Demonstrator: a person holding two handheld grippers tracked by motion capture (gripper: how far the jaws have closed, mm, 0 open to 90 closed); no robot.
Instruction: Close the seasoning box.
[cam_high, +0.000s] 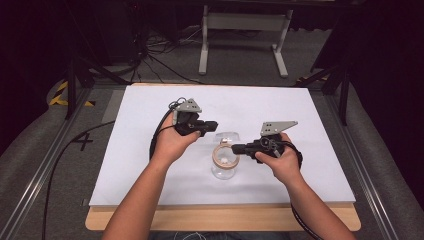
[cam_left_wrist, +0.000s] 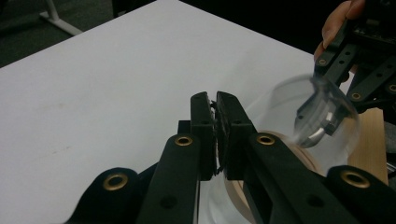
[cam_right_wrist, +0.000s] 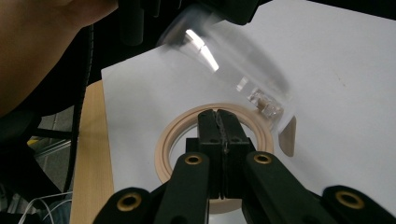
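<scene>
Clear glass jar with tan wooden ring rim (cam_high: 224, 159) sits at worktop (cam_high: 150, 150) centre. We have right tongs (cam_high: 235, 148) pinching its rim from 3 o'clock; left tongs (cam_high: 216, 125) pressed together at 11 o'clock, gripping its clear hinged lid (cam_left_wrist: 322, 116).

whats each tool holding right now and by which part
The left tool pinches the clear lid by its edge. The right tool grips the beige ring atop the jar, at the ring's near side.
</scene>
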